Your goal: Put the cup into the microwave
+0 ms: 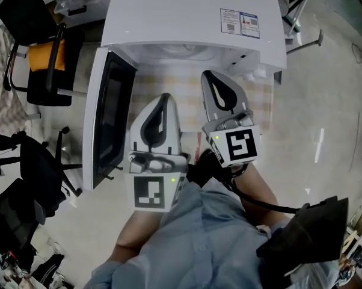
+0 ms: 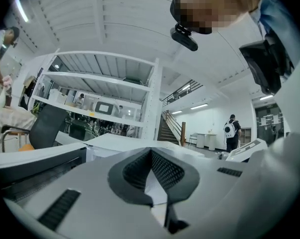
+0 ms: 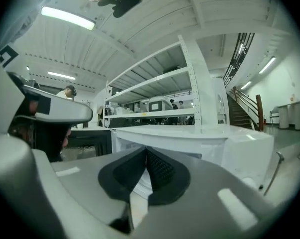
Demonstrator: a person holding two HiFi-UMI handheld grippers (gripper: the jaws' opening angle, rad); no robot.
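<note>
From above, the white microwave (image 1: 187, 11) stands with its dark-windowed door (image 1: 106, 119) swung open to the left. No cup shows in any view, and the inside of the oven is mostly hidden under its top. My left gripper (image 1: 163, 98) hovers in front of the opening near the door, shut with nothing between its pads. My right gripper (image 1: 212, 77) is beside it, a little closer to the opening, also shut and empty. The left gripper view shows its pads (image 2: 151, 152) meeting above the oven's top (image 2: 115, 141). The right gripper view shows its pads (image 3: 146, 151) closed before the oven (image 3: 229, 143).
A checkered cloth (image 1: 193, 95) covers the table under the microwave. Office chairs (image 1: 42, 65) crowd the left side and a black bag (image 1: 313, 227) hangs at the lower right. White shelving (image 3: 155, 93) and a staircase stand beyond, with a person wearing a backpack (image 2: 231, 130) far off.
</note>
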